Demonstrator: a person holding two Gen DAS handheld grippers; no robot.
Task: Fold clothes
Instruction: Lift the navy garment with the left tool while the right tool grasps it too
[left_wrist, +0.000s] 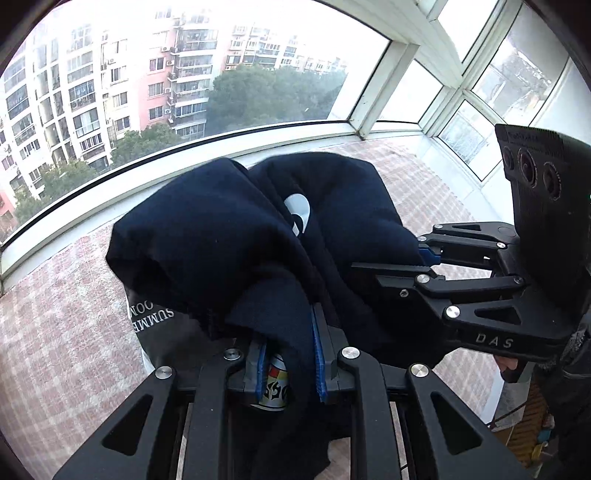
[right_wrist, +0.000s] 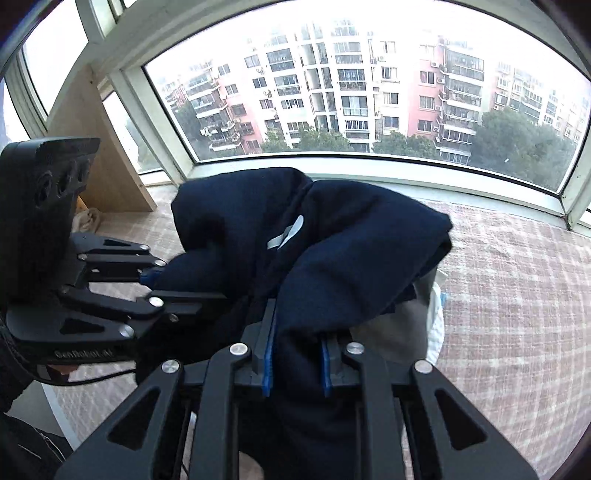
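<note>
Pink checked cover (left_wrist: 74, 295) spreads below window (left_wrist: 184, 74). Navy garment (left_wrist: 229, 236) bunched above it, hanging between my grippers. My left gripper (left_wrist: 290, 365) at 6 o'clock in own view, jaws narrow, pinching navy garment. My right gripper (right_wrist: 297, 363) likewise clamped on it. White label (right_wrist: 291, 230) at 12 o'clock of right gripper.

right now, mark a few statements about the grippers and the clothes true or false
1. Both grippers are clamped on the navy garment. True: left gripper, right gripper.
2. The garment lies flat and fully folded. False: it hangs bunched between the grippers.
3. The surface below is a pink checked cover. True.
4. The window shows open fields. False: apartment blocks and trees.
5. The right gripper is empty. False: navy cloth sits between its pads.
</note>
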